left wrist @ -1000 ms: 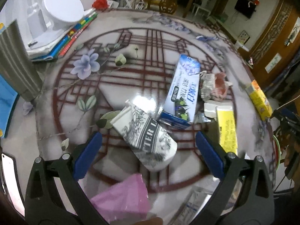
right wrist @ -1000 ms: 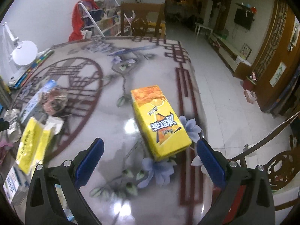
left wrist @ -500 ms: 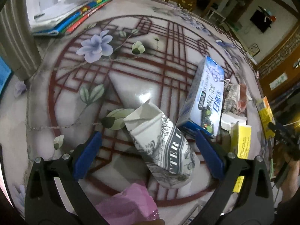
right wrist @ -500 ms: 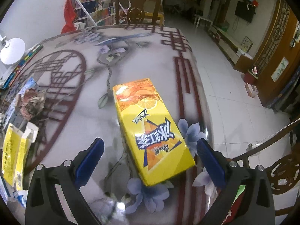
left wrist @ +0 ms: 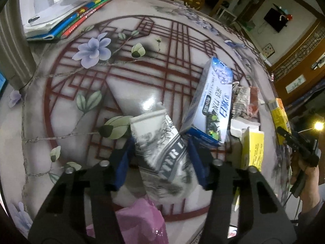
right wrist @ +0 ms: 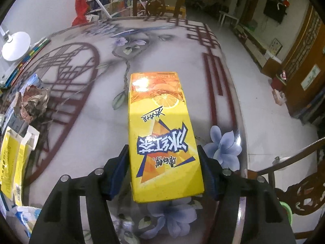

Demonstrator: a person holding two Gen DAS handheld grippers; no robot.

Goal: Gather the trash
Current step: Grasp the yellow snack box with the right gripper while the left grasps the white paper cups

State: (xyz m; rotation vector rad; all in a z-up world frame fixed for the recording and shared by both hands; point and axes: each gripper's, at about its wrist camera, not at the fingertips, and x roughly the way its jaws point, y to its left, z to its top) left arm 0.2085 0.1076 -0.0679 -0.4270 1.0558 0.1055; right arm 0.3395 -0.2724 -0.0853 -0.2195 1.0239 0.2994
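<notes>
the left gripper (left wrist: 160,152) has just closed its blue pads onto the crumpled grey-and-white printed paper cup (left wrist: 162,150), lying on the glossy, flower-patterned table (left wrist: 81,122) just beside a blue-and-white rectangular cardboard box (left wrist: 213,105). the right gripper (right wrist: 164,170) has likewise just closed on the smooth yellow rectangular drink carton (right wrist: 160,130), lying flat near the table's rounded edge; bare tabletop extends ahead of it.
</notes>
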